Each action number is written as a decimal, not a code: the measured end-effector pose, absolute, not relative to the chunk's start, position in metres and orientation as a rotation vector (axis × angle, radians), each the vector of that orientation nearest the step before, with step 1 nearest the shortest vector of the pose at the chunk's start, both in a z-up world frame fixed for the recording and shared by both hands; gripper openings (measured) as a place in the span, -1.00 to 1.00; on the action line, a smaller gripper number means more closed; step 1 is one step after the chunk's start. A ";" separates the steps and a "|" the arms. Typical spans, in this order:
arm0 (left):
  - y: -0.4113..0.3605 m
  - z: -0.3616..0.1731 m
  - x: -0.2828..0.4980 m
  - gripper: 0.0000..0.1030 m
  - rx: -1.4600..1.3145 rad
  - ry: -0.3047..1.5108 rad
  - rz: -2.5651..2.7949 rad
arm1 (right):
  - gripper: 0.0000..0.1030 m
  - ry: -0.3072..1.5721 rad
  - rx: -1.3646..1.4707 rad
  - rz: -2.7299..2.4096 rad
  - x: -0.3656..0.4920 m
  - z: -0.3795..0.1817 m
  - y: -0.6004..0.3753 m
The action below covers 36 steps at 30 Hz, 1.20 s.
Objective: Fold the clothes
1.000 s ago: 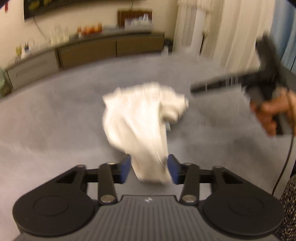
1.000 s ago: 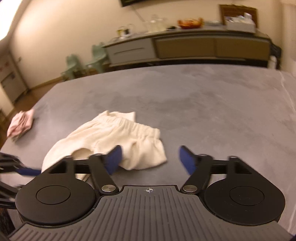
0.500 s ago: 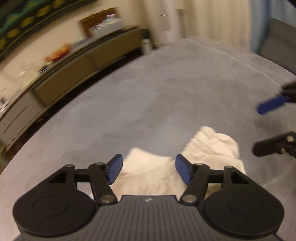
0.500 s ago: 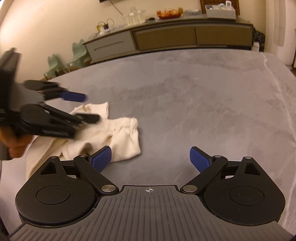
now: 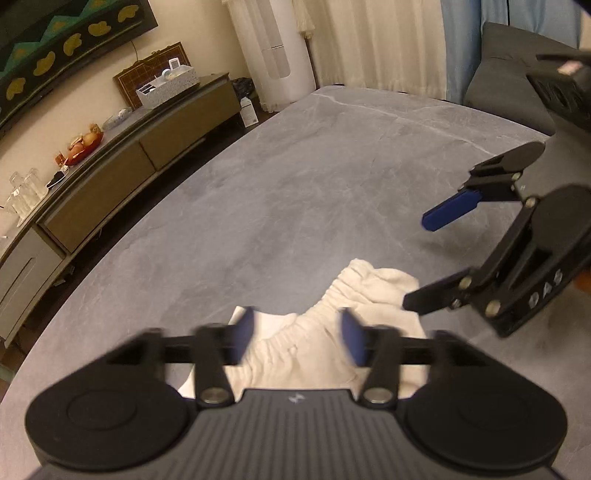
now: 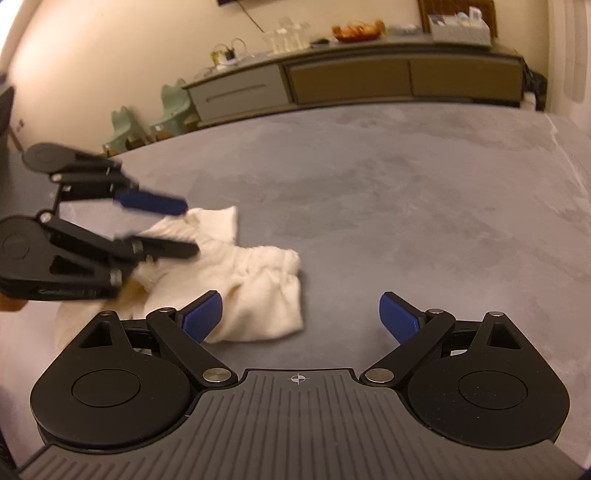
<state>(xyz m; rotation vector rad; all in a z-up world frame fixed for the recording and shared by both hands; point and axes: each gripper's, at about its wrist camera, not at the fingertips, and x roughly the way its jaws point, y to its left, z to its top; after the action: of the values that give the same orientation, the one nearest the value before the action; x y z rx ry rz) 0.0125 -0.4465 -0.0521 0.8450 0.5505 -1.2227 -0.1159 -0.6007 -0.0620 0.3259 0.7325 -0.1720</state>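
A small cream-white garment [image 5: 354,295], soft and fleecy with a gathered elastic waistband, lies crumpled and partly bunched on the grey marbled surface [image 5: 295,177]. In the left wrist view it sits low at centre; in the right wrist view it lies left of centre [image 6: 258,284], folds heaped unevenly.

I count one cream garment [image 5: 354,299] crumpled on the one grey surface [image 5: 295,177]. I carry two grippers, my left gripper [image 5: 297,339] and my right gripper [image 6: 300,319], each with two blue-padded jaws. Far off stands one long sideboard [image 6: 369,79] holding one white basket [image 6: 460,27], one bowl of fruit [image 6: 356,29] and a cluster of clear glasses [image 6: 286,35] too blurred to count. Two pale green chairs [image 6: 147,118] sit far left.
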 end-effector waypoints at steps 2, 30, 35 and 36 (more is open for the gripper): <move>-0.446 -0.055 0.014 0.12 0.861 0.561 -1.238 | 0.72 0.728 0.287 -0.175 -0.108 -0.068 -0.591; -0.444 -0.077 0.043 0.60 1.062 0.466 -1.551 | -0.35 0.683 0.001 -0.008 -0.082 -0.073 -0.547; -0.444 -0.073 0.039 0.61 1.128 0.419 -1.608 | -0.82 0.535 -0.303 0.107 -0.109 -0.061 -0.504; -0.444 -0.073 0.036 0.61 1.148 0.401 -1.627 | -0.83 0.501 -0.389 0.112 -0.116 -0.059 -0.493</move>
<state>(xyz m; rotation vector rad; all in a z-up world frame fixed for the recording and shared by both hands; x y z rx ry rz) 0.0362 -0.4437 -0.0728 1.1483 0.4007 -1.6272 -0.1165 -0.4929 -0.0590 -0.3893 0.5013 0.1122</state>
